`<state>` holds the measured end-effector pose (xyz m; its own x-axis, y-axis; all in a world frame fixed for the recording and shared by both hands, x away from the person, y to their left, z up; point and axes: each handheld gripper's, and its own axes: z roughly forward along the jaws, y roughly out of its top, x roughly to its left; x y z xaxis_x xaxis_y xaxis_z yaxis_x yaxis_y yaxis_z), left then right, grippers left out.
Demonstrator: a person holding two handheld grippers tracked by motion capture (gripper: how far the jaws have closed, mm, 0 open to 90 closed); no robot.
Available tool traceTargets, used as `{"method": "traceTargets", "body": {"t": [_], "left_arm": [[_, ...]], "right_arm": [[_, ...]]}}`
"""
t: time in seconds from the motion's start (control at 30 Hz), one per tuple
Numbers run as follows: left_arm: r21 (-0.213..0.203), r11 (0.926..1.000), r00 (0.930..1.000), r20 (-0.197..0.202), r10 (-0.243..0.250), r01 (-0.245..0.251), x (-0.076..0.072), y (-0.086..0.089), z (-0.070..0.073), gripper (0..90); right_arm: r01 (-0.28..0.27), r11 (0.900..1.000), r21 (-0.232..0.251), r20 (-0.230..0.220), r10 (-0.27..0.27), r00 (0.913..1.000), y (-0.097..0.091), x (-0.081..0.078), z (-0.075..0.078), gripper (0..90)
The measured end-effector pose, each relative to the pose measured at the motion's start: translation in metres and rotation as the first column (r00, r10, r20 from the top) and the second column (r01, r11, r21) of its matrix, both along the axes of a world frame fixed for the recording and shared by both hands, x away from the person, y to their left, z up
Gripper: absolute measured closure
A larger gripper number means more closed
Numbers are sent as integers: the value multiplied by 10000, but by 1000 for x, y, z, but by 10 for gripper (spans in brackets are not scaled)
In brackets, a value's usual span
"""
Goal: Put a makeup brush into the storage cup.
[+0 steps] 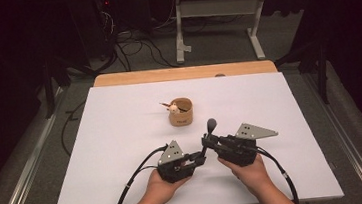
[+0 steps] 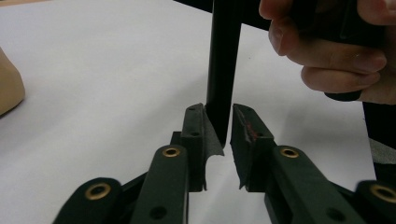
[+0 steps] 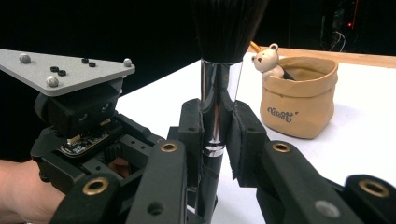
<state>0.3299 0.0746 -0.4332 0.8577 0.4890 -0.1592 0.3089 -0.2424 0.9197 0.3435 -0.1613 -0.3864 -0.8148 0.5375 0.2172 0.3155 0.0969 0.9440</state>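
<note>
Brush (image 3: 219, 79): a makeup brush with a dense dark bristle head, a polished silver ferrule and a slim black handle (image 2: 223, 70); it stands roughly upright over the near middle of the bench, between the two grippers.
Right gripper (image 3: 217, 128): black, hard-plastic body with brass-coloured rivets; its jaws are clamped on the ferrule, pads pressing both sides.
Left gripper (image 2: 223, 140): same build, topped by a grey three-cornered plate (image 3: 70, 70) with small screws; the jaws stand slightly parted around the handle's lower end, the left pad touching or nearly touching it, a narrow gap at the right pad.
Hands: the right hand (image 1: 248, 173) wraps its gripper; its fingers (image 2: 327, 51) show just beyond the handle in the left gripper view.
Pouch (image 3: 299, 95): a soft tan bag-shaped holder with a rolled rim, standing well beyond the grippers at the bench's middle; a small cream bear figure (image 3: 267, 58) leans out of it, with thin sticks beside.
Writing: dark lettering on the pouch front, too small to read.
Bench (image 1: 122, 138): matte white sheet over a wooden top, whose edge shows at the far side.
Surroundings: grey floor, loose cables, white frame legs (image 1: 180, 32) beyond.
</note>
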Motion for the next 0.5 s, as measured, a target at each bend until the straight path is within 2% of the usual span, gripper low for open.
{"method": "traceTargets", "body": {"t": [0.23,0.5], "left_arm": [[147,9997,9998,65,193,-194,0,1,1,560],[50,9997,9997,46,235,-235,0,2,2,476]], "right_arm": [[93,10000,1,42,-93,9999,-1,-1,1,794],[217,9998,-7,140,-217,9997,-3,-1,3,794]]}}
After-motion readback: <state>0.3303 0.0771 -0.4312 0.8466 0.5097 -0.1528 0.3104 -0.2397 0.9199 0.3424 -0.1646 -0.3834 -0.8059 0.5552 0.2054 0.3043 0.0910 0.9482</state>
